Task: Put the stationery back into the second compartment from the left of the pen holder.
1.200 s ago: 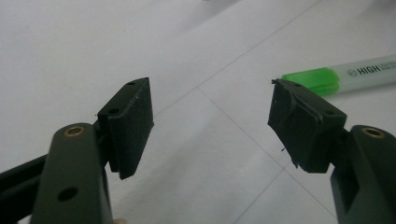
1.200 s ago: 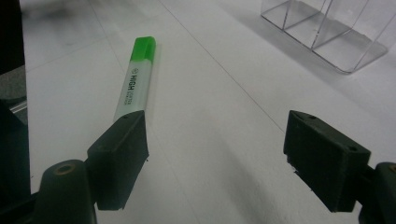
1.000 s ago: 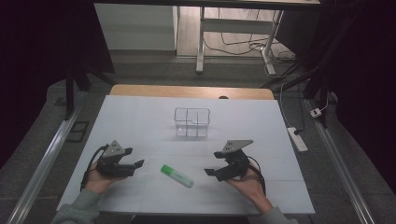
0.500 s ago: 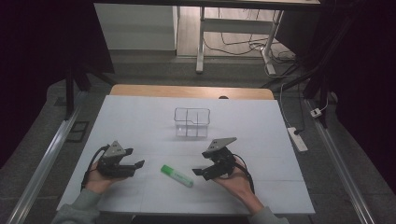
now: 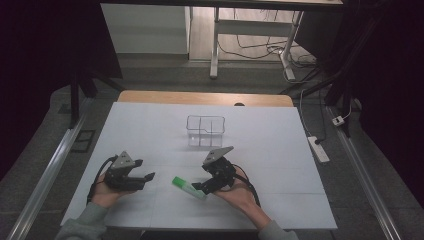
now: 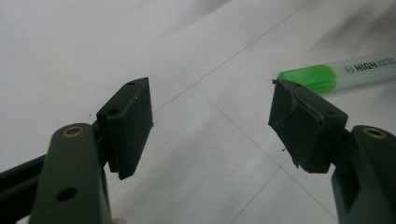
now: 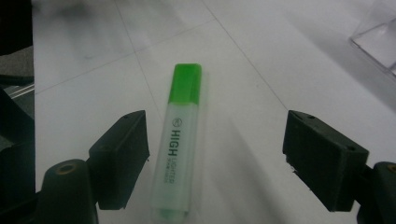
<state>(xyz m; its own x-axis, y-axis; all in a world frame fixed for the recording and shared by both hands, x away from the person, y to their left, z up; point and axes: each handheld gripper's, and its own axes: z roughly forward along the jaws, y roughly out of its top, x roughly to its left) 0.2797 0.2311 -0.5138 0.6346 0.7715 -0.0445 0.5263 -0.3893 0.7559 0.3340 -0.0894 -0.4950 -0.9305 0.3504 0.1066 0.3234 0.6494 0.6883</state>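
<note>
Right gripper (image 5: 199, 187) has slid left to the green-capped translucent plastic highlighter (image 5: 189, 187) near the worktop's (image 5: 280, 150) front edge, jaws spread astride it, ready to pinch; left gripper (image 5: 146, 178) idle, jaws spread.

Black two-jaw tongs (image 5: 146, 177), brass-ringed screw holes, grey three-cornered plates, trailing black cables, grey sleeves (image 5: 82, 224)

Dim surroundings, soft blurred close-ups
</note>
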